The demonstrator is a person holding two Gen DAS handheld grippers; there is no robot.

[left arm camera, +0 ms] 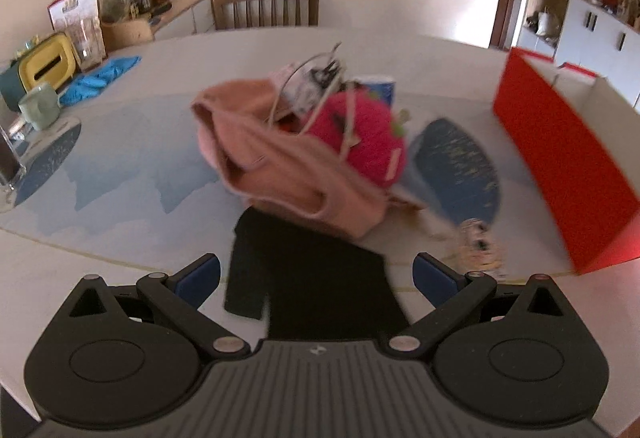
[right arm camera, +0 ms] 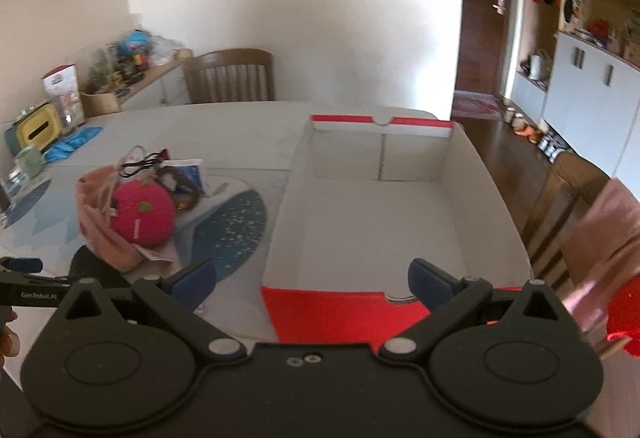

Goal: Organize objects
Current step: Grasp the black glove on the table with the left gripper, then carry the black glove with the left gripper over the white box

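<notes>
A pile of objects lies mid-table: a pink cloth [left arm camera: 288, 174] [right arm camera: 100, 226], a magenta strawberry plush [left arm camera: 360, 138] [right arm camera: 142, 214], cables [left arm camera: 316, 78] [right arm camera: 140, 160] and a blue-white carton [left arm camera: 380, 86] [right arm camera: 186, 170]. A black cloth [left arm camera: 308, 286] lies in front of the pile. My left gripper [left arm camera: 316, 280] is open and empty, just above the black cloth. My right gripper [right arm camera: 312, 284] is open and empty, over the near wall of a red box [right arm camera: 360, 314] [left arm camera: 560, 166] with a white inside.
A small patterned item [left arm camera: 478, 246] lies right of the black cloth. A green mug [left arm camera: 40, 106], yellow tissue box [left arm camera: 46, 66] and blue gloves [left arm camera: 100, 76] sit at the far left. Wooden chairs [left arm camera: 266, 4] [right arm camera: 560, 206] stand around the table.
</notes>
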